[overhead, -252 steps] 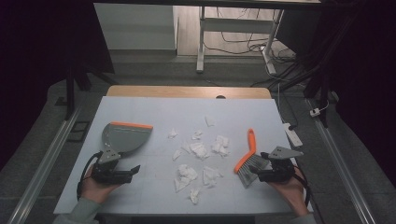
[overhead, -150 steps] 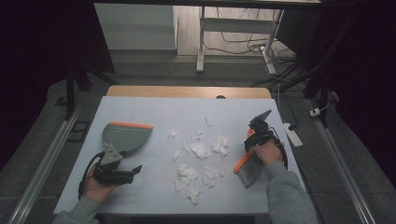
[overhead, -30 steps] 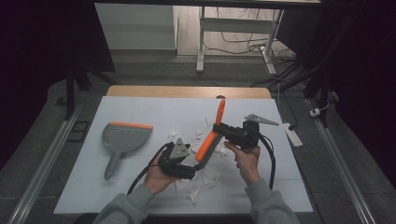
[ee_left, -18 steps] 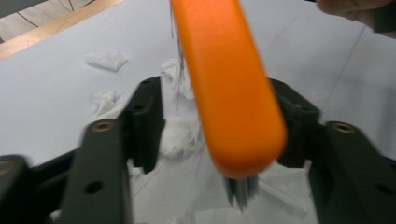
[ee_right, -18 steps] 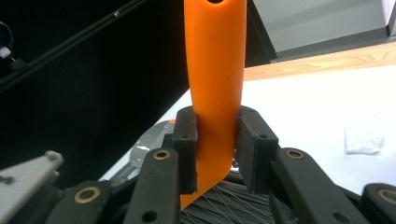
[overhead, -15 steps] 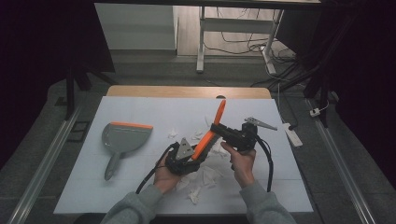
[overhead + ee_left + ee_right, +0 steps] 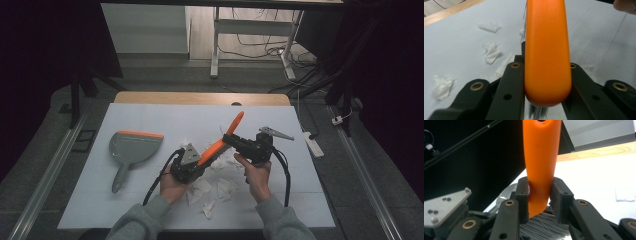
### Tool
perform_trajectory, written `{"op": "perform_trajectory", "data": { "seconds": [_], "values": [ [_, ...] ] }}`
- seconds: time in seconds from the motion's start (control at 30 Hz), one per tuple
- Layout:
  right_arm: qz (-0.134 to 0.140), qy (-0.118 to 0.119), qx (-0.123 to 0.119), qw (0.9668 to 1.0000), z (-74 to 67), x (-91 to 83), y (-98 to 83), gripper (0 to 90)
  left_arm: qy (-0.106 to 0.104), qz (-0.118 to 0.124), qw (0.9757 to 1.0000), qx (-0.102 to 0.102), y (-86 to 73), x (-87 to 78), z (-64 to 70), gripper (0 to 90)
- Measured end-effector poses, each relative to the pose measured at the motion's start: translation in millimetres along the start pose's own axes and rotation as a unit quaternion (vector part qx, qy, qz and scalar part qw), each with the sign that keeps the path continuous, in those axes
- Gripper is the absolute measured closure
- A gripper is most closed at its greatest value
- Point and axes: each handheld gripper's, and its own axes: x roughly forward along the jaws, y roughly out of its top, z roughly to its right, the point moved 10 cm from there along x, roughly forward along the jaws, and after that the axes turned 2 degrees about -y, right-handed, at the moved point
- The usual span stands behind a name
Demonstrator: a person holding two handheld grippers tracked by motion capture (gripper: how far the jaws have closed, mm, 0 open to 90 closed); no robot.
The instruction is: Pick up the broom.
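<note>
— So, where is the brush (image 7: 220,142)?

— Lifted over the middle of the counter (image 7: 150,115), tilted, its orange handle pointing up and away from the person.

— Who holds it?

— Both. The left gripper (image 7: 192,162) has its jaws closed on the brush's wide orange back, bristles underneath. The right gripper (image 7: 235,142) pinches the handle higher up.

— And the rest?

— Crumpled paper scraps (image 7: 217,187) lie scattered below the hands. A grey dustpan (image 7: 131,150) with an orange lip rests flat well to the left.
</note>
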Motion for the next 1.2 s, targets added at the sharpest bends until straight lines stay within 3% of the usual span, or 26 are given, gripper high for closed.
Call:
{"op": "perform_trajectory", "data": {
  "seconds": [0.07,0.17,0.23,0.43,0.67,0.77,0.83,0.93,1.03,1.07,1.1,1.13,1.2],
  "values": [
    [-0.009,-0.006,-0.017,0.9998,-1.1,0.9,-1.4,65.7,0.007,-0.005,0.9999,0.008,-2.0,-4.3,-3.9,80.0],
    [-0.022,-0.016,-0.044,0.9987,-3.1,0.1,-1.3,55.0,0.012,0.002,0.9999,-0.005,-2.0,-13.6,-14.1,80.1],
    [-0.03,-0.001,-0.063,0.9976,-7.4,-2.4,-1.0,49.7,0.016,0.005,0.9998,-0.008,-2.3,-20.4,-20.9,80.1],
    [-0.061,-0.005,-0.143,0.9878,-11.5,-15.2,-0.4,45.3,0.004,-0.025,0.9997,-0.006,-9.4,-36.0,-31.7,80.1],
    [-0.102,-0.026,-0.182,0.9776,-2.3,-28.9,-1.4,42.5,-0.009,-0.034,0.9994,-0.001,-10.5,-47.5,-36.4,80.0],
    [-0.108,-0.024,-0.187,0.9761,-1.4,-31.5,-1.7,41.5,-0.013,-0.042,0.999,0.005,-11.7,-48.6,-35.8,80.0],
    [-0.12,-0.032,-0.206,0.9706,-0.3,-34.0,-1.9,40.3,-0.017,-0.055,0.9983,0.013,-13.1,-48.9,-34.8,80.0],
    [-0.124,-0.039,-0.216,0.9678,-0.8,-34.8,-1.7,39.6,-0.025,-0.073,0.9968,0.023,-14.8,-48.7,-32.4,80.0],
    [-0.14,-0.041,-0.245,0.9586,-6.7,-35.1,-3.7,38.3,-0.031,-0.084,0.9955,0.029,-16.2,-47.2,-29.6,80.0],
    [-0.14,-0.041,-0.245,0.9586,-6.7,-35.1,-3.7,38.3,-0.033,-0.09,0.9949,0.031,-17.0,-46.8,-28.8,80.0],
    [-0.145,-0.042,-0.255,0.9552,-9.1,-35.6,-4.2,38.1,-0.032,-0.093,0.9946,0.035,-17.3,-46.5,-28.3,80.0],
    [-0.152,-0.042,-0.271,0.9495,-14.6,-36.0,-4.8,37.2,-0.034,-0.097,0.9939,0.039,-17.4,-46.1,-26.5,80.0],
    [-0.159,-0.044,-0.286,0.9439,-19.4,-37.0,-5.3,36.5,-0.035,-0.1,0.9934,0.044,-17.4,-46.2,-25.8,80.0]
  ]
}}
